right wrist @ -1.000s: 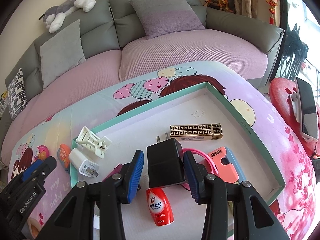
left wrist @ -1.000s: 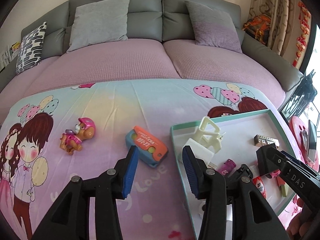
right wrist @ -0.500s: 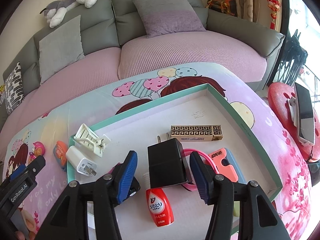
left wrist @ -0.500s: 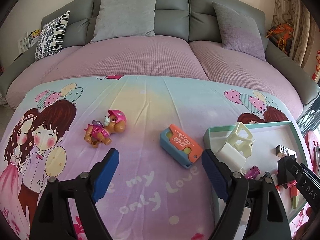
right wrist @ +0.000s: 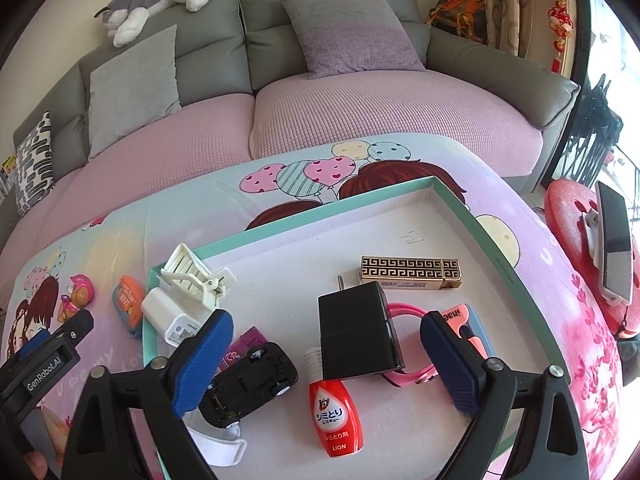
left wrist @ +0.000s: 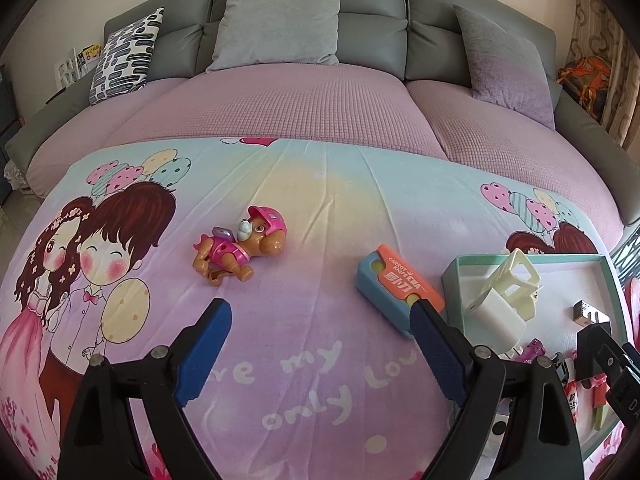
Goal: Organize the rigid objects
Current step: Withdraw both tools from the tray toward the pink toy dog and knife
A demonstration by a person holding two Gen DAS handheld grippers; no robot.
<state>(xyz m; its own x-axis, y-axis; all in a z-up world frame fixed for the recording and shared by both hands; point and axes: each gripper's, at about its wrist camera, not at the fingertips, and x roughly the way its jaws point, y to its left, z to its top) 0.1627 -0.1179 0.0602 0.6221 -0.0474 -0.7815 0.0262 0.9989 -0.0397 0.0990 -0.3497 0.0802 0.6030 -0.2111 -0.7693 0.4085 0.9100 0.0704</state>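
Both grippers, left gripper [left wrist: 320, 340] and right gripper [right wrist: 324, 354], have just been opening wide with nothing between them, leaving the black charger [right wrist: 358, 332] inside the tray [right wrist: 496, 240].

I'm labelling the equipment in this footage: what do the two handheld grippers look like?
Both the left gripper and right gripper have black angular frames with silver pivot bolts and ribbed blue pads on the jaws. White lettering, "GenRobot.AI", marks the left one's body in the right wrist view.

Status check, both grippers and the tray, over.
Left gripper open, jaws just widened, nothing between. Right gripper just opened, black charger loose in tray. Toy pup and knife box outside on the sheet; path clear.
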